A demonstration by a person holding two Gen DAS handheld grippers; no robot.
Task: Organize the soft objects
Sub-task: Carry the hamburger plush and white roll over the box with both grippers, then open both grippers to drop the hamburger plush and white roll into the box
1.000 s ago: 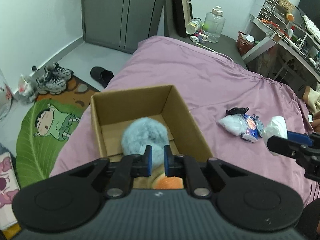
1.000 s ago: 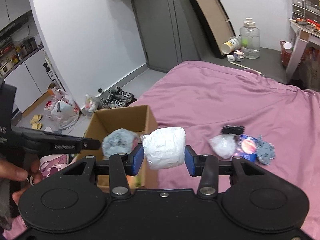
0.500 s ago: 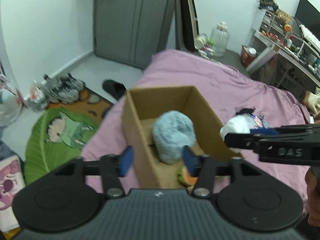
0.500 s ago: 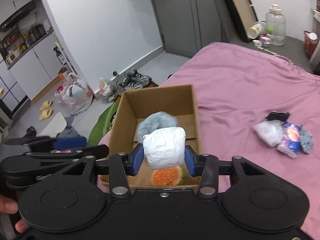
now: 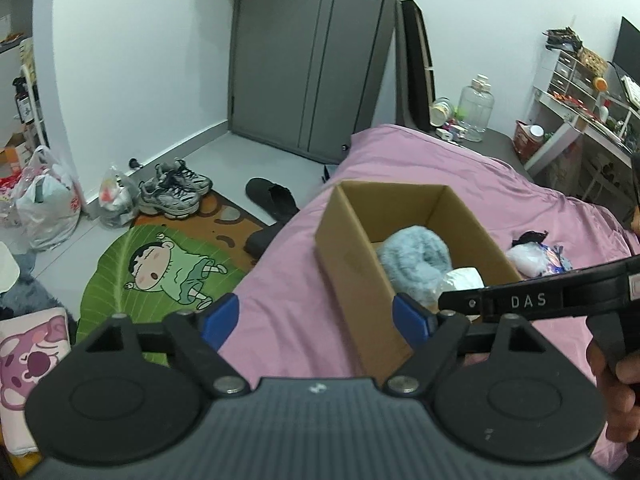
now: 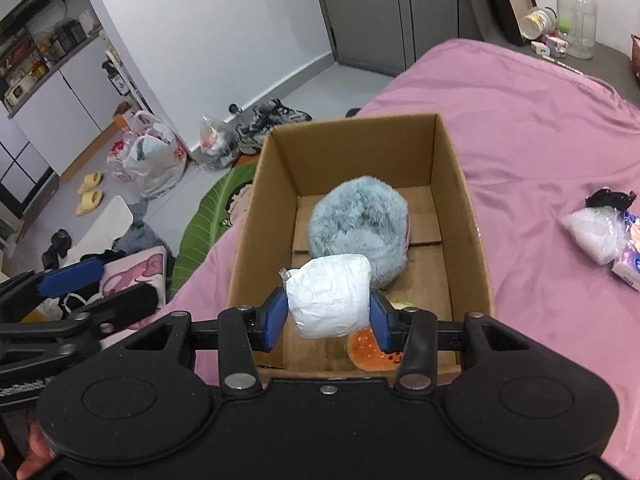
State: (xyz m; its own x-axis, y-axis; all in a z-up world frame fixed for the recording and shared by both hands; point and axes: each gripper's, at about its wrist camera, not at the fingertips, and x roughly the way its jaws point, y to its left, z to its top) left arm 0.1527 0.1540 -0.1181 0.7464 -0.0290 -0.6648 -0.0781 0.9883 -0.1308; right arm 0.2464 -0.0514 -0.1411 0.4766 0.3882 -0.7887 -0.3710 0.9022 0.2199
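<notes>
Right gripper point(image 6: 328, 320) pinching white wrapped bundle point(image 6: 329, 300) mid-body over box point(image 6: 460, 184); looking light, squishy. Left gripper point(image 5: 316, 316) gaping, holding nothing.

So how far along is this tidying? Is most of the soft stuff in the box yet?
Partly. The fluffy blue-grey plush and an orange watermelon-slice toy already lie in the cardboard box. The right gripper holds a white wrapped bundle above the box, not yet released. The left gripper is open and empty. A small pile, with a clear bag of white stuff, waits on the pink bedsheet.
</notes>
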